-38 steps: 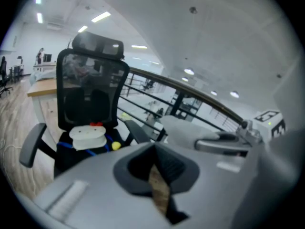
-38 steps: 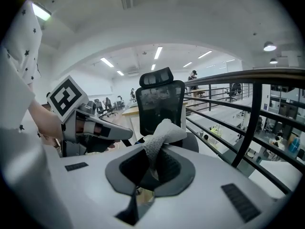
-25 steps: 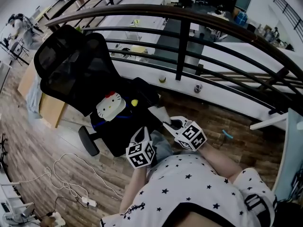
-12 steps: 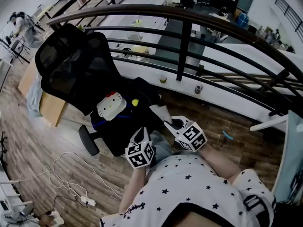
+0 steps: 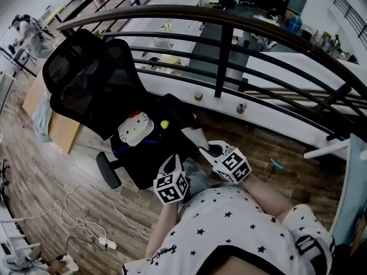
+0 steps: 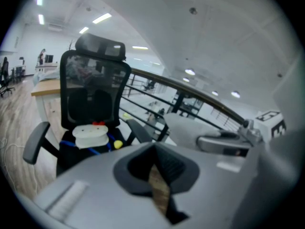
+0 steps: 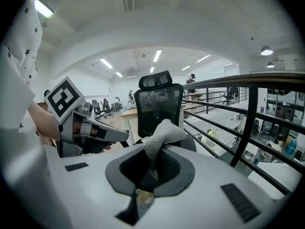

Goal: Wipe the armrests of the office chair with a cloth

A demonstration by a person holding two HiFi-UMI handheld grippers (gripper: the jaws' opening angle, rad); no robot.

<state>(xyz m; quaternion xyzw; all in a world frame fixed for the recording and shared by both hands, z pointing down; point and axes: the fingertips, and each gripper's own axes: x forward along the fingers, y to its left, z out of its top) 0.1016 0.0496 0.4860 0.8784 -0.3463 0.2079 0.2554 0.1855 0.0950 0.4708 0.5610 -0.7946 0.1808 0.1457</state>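
Observation:
A black mesh office chair (image 5: 86, 82) stands ahead of me with a white cat-face cushion (image 5: 135, 128) and a small yellow ball (image 5: 163, 124) on its seat. One armrest (image 5: 107, 170) juts out at the near left, the other armrest (image 5: 174, 106) lies by the railing. My right gripper (image 5: 204, 149) is shut on a white cloth (image 5: 193, 135), which it holds just above the seat's near edge. The cloth (image 7: 162, 133) bunches out between the right gripper's (image 7: 152, 159) jaws. My left gripper (image 5: 170, 165) hovers beside it over the seat front, and the left gripper (image 6: 155, 150) is shut on nothing.
A dark metal railing (image 5: 223, 44) curves close behind the chair, with two small cups (image 5: 197, 96) at its base. Loose white cables (image 5: 80, 211) and a power strip (image 5: 103, 242) lie on the wooden floor at the left. A wooden panel (image 5: 60, 133) stands behind the chair.

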